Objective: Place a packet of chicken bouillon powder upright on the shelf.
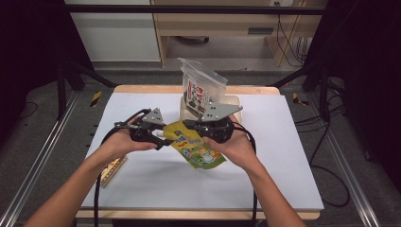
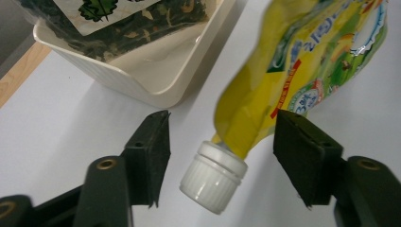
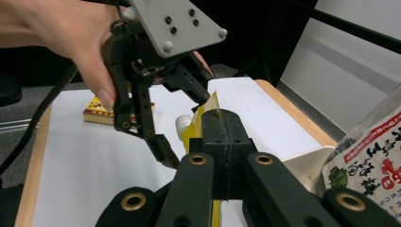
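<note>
Nearby: bin (image 1: 234, 101) with tea bag (image 1: 201, 87) | right tongs (image 3: 222, 137) clamp pouch (image 2: 302, 61) | left tongs (image 2: 222, 156) apart around cap (image 2: 213, 176)

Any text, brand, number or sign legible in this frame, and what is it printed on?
"3": large numeral in a round badge on the yellow spout pouch; the other print there is too blurred to read.
Bag of dried leaves in the cream tub: red and black label characters, not legible.
Small box: print too small.

High view looking down on table (image 1: 142, 179), tool views close, sharing yellow pouch (image 2: 302, 56).
</note>
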Demonstrator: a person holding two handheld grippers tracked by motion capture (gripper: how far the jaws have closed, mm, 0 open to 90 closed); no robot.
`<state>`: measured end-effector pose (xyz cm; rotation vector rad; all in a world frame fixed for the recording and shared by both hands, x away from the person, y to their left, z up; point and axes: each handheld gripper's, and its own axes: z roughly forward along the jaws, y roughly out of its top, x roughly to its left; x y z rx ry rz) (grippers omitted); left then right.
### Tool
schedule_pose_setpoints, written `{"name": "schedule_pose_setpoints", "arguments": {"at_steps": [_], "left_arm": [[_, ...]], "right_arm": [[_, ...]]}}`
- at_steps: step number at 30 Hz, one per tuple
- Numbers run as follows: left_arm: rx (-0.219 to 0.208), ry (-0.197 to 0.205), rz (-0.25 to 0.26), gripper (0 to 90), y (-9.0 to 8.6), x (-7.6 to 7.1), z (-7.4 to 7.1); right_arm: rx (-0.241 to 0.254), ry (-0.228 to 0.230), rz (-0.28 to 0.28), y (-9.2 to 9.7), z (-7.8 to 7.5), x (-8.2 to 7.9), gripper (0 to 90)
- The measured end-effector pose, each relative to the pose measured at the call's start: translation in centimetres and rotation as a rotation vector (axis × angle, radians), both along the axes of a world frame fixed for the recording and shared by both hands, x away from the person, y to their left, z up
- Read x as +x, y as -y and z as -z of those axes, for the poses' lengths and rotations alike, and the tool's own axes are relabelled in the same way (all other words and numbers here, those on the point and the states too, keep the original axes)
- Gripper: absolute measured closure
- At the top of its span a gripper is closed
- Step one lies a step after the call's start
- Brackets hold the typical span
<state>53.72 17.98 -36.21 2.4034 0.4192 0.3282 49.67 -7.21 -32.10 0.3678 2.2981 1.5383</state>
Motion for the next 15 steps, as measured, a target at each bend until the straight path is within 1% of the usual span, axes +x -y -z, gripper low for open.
{"name": "schedule_pose_setpoints", "arguments": {"at_steps": [1, 3, 6, 9, 10, 13, 14, 15], "left_arm": [[-0.002, -0.006, 0.006, 43.9, 0.0, 0.1, 0.0], [0.001, -0.018, 0.016, 47.6, 0.2, 0.2, 0.1], [0.008, -0.017, 0.022, 53.1, 0.4, 0.2, 0.2], [0.009, -0.033, 0.039, 61.9, 0.4, 0.1, -0.1], [0.013, -0.028, 0.047, 64.0, 0.4, 0.0, -0.2], [0.026, -0.021, 0.064, 68.4, 0.8, -0.3, -0.5], [0.023, -0.02, 0.063, 68.6, 0.9, -0.4, -0.6], [0.03, -0.024, 0.061, 68.8, 1.0, -0.5, -0.8]], "right_arm": [[0.002, -0.001, -0.001, 0.0, 0.0, 0.0, 90.0], [0.005, -0.004, -0.007, 0.1, 0.0, -0.1, 90.0], [0.003, -0.002, -0.005, 0.2, 0.0, -0.3, 90.0], [0.0, -0.004, 0.001, 0.5, 0.0, -0.3, 90.0], [0.0, -0.006, 0.003, 0.7, 0.0, -0.3, 90.0], [-0.01, -0.006, 0.009, 0.9, -0.1, -0.3, 90.0], [-0.013, -0.006, 0.01, 1.1, -0.2, -0.4, 90.0], [-0.016, -0.006, 0.013, 1.2, -0.2, -0.4, 90.0]]}}
